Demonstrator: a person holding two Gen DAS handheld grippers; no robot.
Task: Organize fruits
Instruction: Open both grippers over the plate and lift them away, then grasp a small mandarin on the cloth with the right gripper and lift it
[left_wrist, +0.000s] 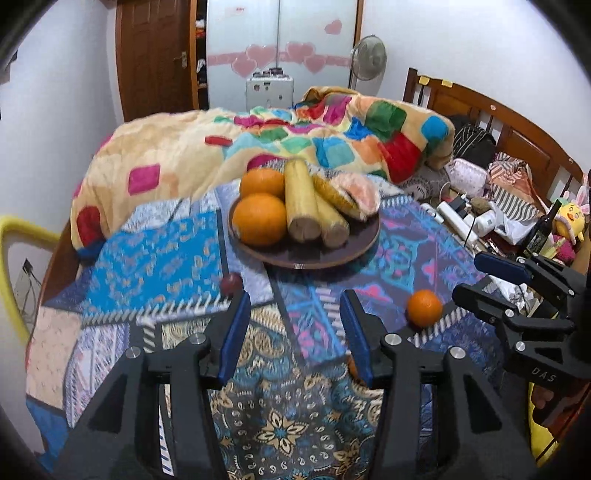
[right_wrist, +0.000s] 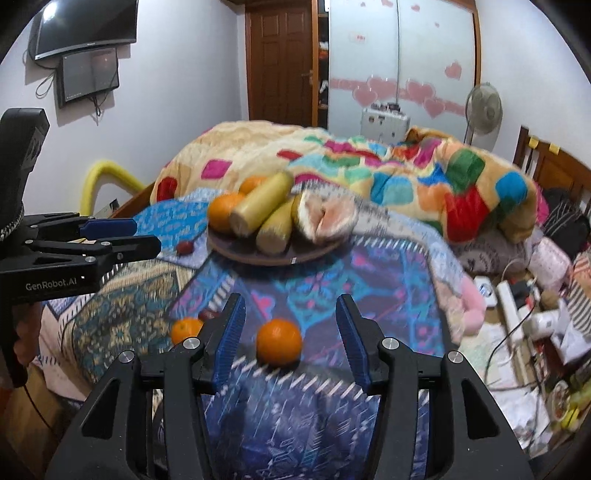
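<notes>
A brown plate (left_wrist: 314, 258) on the patterned bedspread holds two oranges (left_wrist: 260, 219), two yellow-brown cylinders (left_wrist: 301, 203) and a peeled pomelo (left_wrist: 360, 194). It also shows in the right wrist view (right_wrist: 255, 256). A loose orange (left_wrist: 424, 308) lies right of my open, empty left gripper (left_wrist: 295, 325). A small red fruit (left_wrist: 231, 283) lies by its left finger. In the right wrist view, that orange (right_wrist: 279, 341) sits between the fingers of my open right gripper (right_wrist: 290, 332), not gripped. Another orange (right_wrist: 186, 329) and a red fruit (right_wrist: 207, 314) lie left of it.
A colourful quilt (left_wrist: 295, 144) is heaped behind the plate. Clutter with a power strip (right_wrist: 511, 306), cables and a bottle (left_wrist: 543, 229) fills the right side by the wooden headboard (left_wrist: 517, 125). A red fruit (right_wrist: 184, 248) lies left of the plate. The bed edge drops off at left.
</notes>
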